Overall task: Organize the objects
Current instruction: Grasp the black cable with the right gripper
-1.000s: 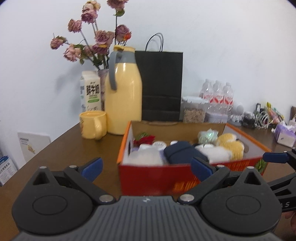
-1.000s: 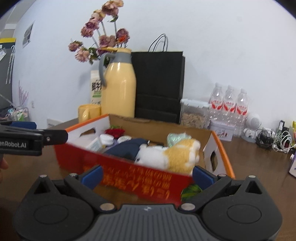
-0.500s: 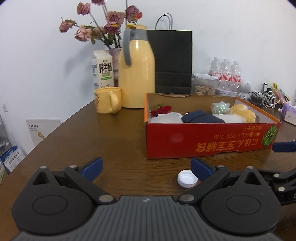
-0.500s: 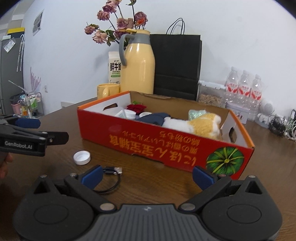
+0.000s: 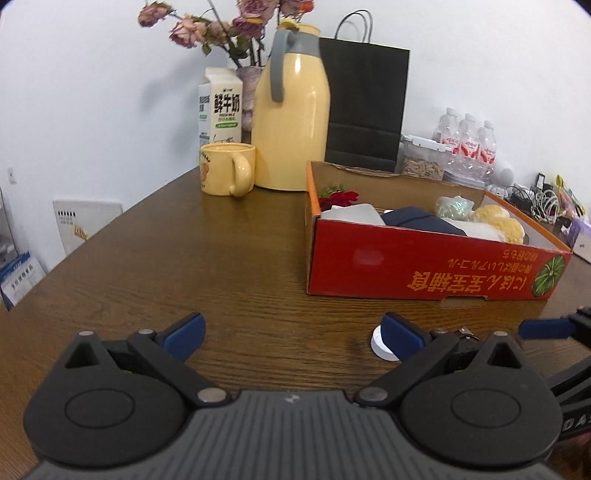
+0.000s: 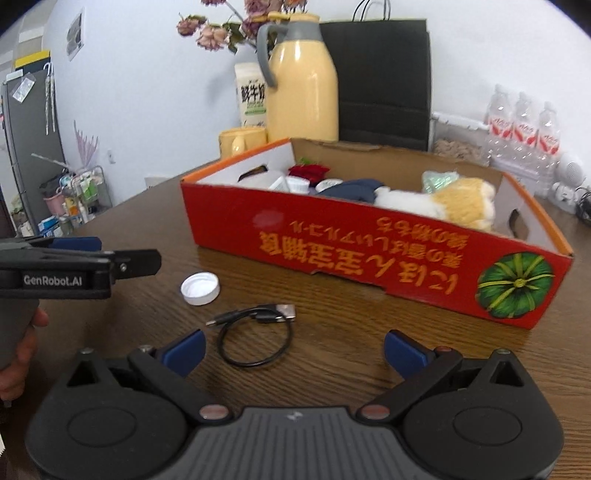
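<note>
1. Holding both grippers low over the wooden table (image 5: 229,258), you have each one spread wide with nothing between its fingers: the left gripper (image 5: 293,332) and the right gripper (image 6: 293,349).
2. Your left gripper also shows side-on at the left edge of the right wrist view, level with the table and short of the white bottle cap (image 6: 200,283).
3. That cap lies upturned on the bare wood in front of the red cardboard box (image 6: 369,258). In the left wrist view it sits just behind your left gripper's right fingertip (image 5: 400,334), partly hidden by it.
4. A short black USB cable (image 6: 255,338) lies coiled just beyond your right gripper, between its fingers in line of sight, beside the cap but apart from it.
5. The box stands open and holds a yellow-and-white plush toy (image 6: 443,205), a dark blue cloth item (image 6: 349,190), a red flower (image 6: 308,170) and small white containers (image 6: 291,182).
6. Behind the box stand a yellow jug (image 5: 291,122), a yellow mug (image 5: 227,168), a milk carton (image 5: 221,107), a black paper bag (image 5: 365,107) and dried flowers (image 5: 221,26).
</note>
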